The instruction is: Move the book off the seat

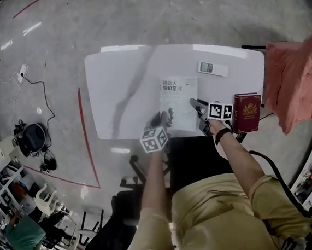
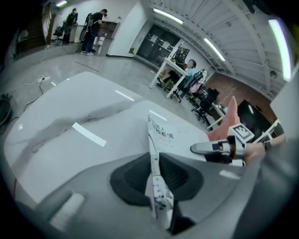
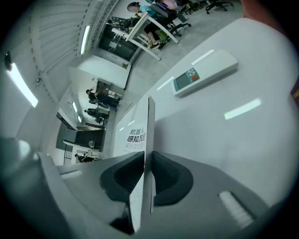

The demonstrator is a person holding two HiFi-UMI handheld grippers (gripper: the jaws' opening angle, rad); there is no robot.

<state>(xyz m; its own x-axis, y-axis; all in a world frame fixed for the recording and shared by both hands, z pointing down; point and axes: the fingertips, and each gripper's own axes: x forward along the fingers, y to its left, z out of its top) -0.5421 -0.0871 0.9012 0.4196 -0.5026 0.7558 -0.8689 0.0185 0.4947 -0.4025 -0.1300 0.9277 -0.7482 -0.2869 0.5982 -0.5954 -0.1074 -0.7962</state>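
A thin white book with dark print on its cover sits over the front part of the white table. Both grippers hold its near edge. My left gripper is shut on the book's near left corner, and the left gripper view shows the book clamped edge-on between the pads. My right gripper is shut on the near right edge, with the book running up from between its jaws. The black seat lies below the table's front edge.
A dark red book stands at the table's front right corner, beside my right gripper. A white remote lies at the back right. A pink cloth hangs past the table's right end. People and desks are far behind.
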